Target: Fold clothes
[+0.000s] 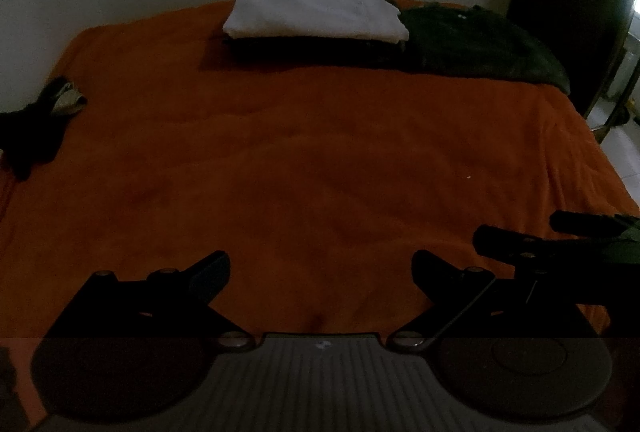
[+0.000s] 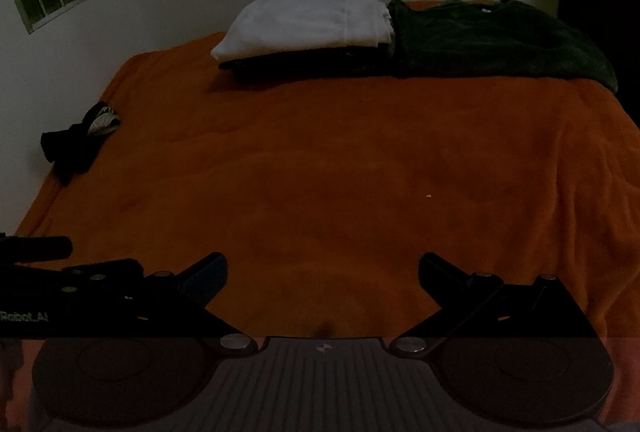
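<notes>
Both pairs of tongs hang over the near edge of the bed [image 1: 320, 160], side by side, and neither holds anything: the left tongs [image 1: 320, 268] stand wide apart with bare orange bedspread between the fingers, and the right tongs [image 2: 322, 268] are spread just as wide over the same cover. The clothes lie well away from them. At the far end, against the wall, a white folded piece [image 1: 316, 8] sits on top of a dark folded piece [image 1: 312, 48], and touching that pile on its right is a dark green shirt [image 1: 480, 44], laid fairly flat but loose, its far corner drooping toward the bed's right edge. At the left edge lies a small crumpled black garment [image 2: 72, 144] with a pale patch showing; what kind of garment it is cannot be told in this dim light. Judging by how things lie, the pile is done and the green shirt and the black bundle are what remain. Both look light, soft and limp, so they should sag and bunch when lifted and drag a little on the fuzzy bedspread instead of sliding. The shirt would probably best be taken with one pair of tongs at each shoulder or at each hem corner, pinching a single layer near a seam so it hangs straight. The black bundle would first need shaking out from one free edge.
</notes>
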Available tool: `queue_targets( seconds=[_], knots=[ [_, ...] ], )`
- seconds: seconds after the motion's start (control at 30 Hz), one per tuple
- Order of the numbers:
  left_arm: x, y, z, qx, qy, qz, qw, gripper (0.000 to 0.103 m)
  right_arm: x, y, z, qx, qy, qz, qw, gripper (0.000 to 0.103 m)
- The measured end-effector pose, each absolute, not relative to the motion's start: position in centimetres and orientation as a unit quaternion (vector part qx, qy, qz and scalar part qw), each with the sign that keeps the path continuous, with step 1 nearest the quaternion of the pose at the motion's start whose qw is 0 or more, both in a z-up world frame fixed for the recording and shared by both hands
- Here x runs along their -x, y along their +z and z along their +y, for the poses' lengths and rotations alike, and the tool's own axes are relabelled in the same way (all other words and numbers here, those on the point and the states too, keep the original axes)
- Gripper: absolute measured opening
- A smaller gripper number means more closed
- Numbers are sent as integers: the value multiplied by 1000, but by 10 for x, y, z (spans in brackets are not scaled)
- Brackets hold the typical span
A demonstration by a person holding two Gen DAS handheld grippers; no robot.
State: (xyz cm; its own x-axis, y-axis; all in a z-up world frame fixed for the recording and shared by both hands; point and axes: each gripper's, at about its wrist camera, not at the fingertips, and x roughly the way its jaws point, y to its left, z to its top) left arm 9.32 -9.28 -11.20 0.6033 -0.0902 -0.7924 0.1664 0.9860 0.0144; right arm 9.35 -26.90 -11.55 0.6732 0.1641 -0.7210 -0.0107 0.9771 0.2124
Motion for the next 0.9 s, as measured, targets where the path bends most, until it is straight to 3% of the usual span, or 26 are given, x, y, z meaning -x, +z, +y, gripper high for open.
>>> queue_targets(
  seconds=[0.9],
  knots=[
    [-94,-113,-89,-37,-63,446,892,103,-87,-113,-268,-97,55,393,913,103]
  ],
)
